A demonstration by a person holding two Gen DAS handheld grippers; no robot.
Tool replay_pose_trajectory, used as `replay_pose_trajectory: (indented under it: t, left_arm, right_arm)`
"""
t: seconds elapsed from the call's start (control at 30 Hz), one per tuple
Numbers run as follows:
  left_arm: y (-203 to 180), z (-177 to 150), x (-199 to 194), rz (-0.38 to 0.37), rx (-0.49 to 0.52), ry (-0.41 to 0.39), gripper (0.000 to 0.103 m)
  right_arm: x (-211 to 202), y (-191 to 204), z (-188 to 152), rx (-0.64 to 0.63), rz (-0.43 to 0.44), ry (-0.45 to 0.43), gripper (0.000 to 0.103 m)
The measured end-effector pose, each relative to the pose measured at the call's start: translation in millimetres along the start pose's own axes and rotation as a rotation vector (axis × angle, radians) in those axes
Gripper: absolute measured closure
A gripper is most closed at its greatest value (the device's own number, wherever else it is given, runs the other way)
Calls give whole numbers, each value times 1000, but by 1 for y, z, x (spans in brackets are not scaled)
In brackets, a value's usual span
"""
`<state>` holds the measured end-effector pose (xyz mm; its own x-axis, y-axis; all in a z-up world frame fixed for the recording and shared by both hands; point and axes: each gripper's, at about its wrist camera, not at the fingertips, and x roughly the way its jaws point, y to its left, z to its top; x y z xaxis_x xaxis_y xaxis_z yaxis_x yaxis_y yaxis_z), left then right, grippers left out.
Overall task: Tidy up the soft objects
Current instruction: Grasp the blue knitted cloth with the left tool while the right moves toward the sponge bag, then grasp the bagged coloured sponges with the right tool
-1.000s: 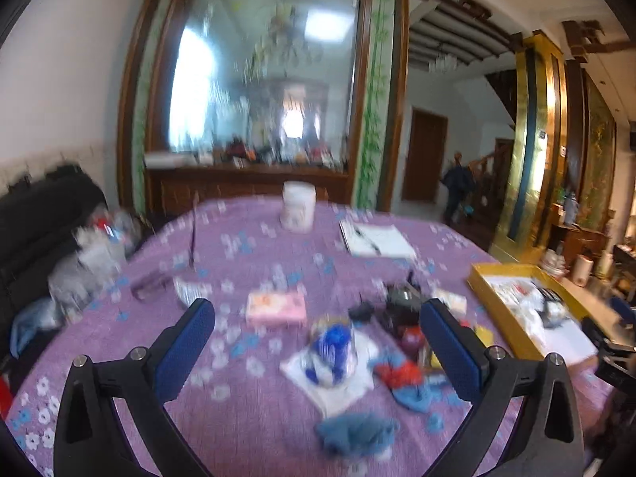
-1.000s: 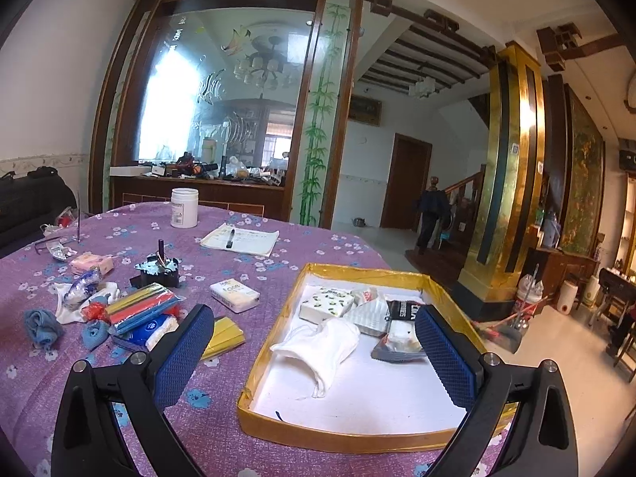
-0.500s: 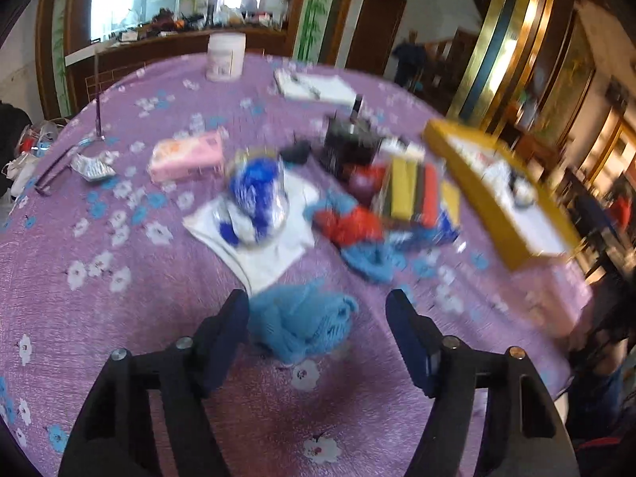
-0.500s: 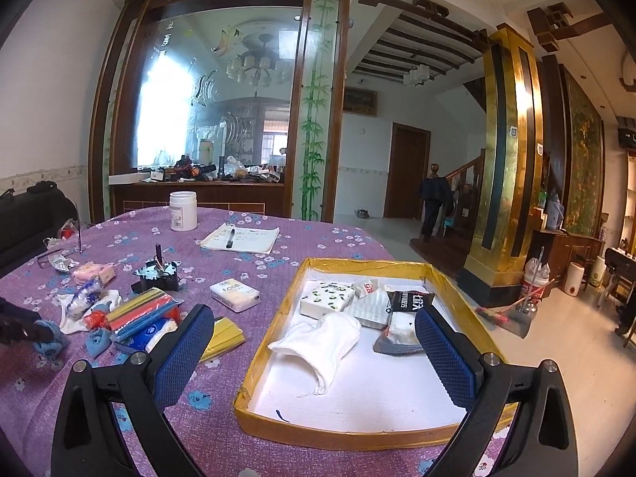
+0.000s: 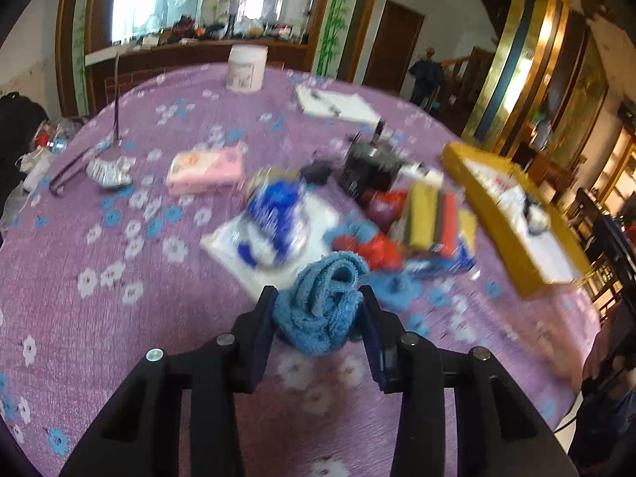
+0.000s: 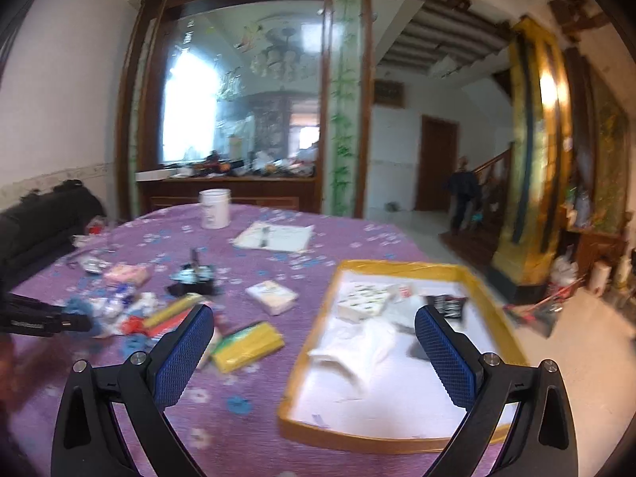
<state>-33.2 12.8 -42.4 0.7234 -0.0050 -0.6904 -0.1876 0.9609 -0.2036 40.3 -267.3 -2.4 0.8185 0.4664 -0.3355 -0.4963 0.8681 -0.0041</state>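
My left gripper [image 5: 318, 310] is shut on a crumpled blue cloth [image 5: 322, 306] and holds it just above the purple flowered tablecloth [image 5: 119, 278]. Behind it lie a red cloth [image 5: 377, 250], another blue cloth [image 5: 393, 286] and a white cloth with a blue-and-white bag [image 5: 274, 218] on it. The yellow tray [image 5: 512, 238] stands to the right. My right gripper [image 6: 314, 342] is open and empty, above the table near the tray [image 6: 314, 342]'s left rim [image 6: 306, 357]. A white cloth [image 6: 357, 349] and small packets lie in the tray. The left gripper shows at the far left [image 6: 39, 320].
A pink packet [image 5: 204, 171], a black box [image 5: 369, 171], striped yellow and red sponges [image 5: 433, 214], a white jar [image 5: 246, 67] and a notepad [image 5: 338, 103] lie on the table. A yellow sponge [image 6: 246, 346] and a white packet [image 6: 272, 297] lie left of the tray.
My left gripper has dropped toward the table, closed on the blue cloth and lifted it slightly. My right gripper has tilted down a little toward the tray and stays open.
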Motion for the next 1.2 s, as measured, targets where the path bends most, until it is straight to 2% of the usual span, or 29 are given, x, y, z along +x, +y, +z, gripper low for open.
replay_pose_trajectory:
  t: [0.2, 0.23, 0.37, 0.53, 0.63, 0.73, 0.77, 0.8, 0.83, 0.9, 1.0, 1.13, 1.2]
  left_arm:
    - [-22, 15, 2, -79, -30, -115, 64]
    - [-22, 15, 6, -82, -41, -121, 64]
    - [-12, 13, 18, -70, -94, -132, 64]
    - [13, 12, 17, -57, -210, -160, 64]
    - [15, 13, 12, -27, -213, -192, 64]
    - [14, 13, 13, -30, -205, -191, 64]
    - [14, 14, 14, -34, -204, -187, 64]
    - [14, 14, 15, -39, -204, -181, 64]
    - [14, 14, 16, -43, -204, -175, 64]
    - [15, 14, 17, -51, -204, -169, 64]
    - [12, 14, 18, -60, -189, -168, 64]
    - [7, 15, 18, -79, -162, -167, 64]
    - [4, 15, 19, -88, -149, -167, 64]
  right_arm:
    - [48, -6, 18, 282, 286, 242, 1]
    - [56, -3, 17, 294, 303, 276, 1]
    - [90, 20, 9, 289, 332, 392, 1]
    - [132, 49, 19, 246, 305, 462, 1]
    - [153, 74, 19, 170, 274, 512, 1]
    - [174, 99, 11, 102, 249, 553, 1]
    - [176, 104, 9, 77, 242, 553, 9]
    - [180, 109, 6, 33, 228, 545, 44]
    - [184, 111, 2, 10, 218, 553, 54]
    - [183, 99, 1, 74, 261, 540, 64]
    - [170, 76, 4, 161, 317, 492, 73]
    - [144, 49, 2, 233, 389, 399, 74]
    - [133, 44, 1, 232, 392, 364, 74]
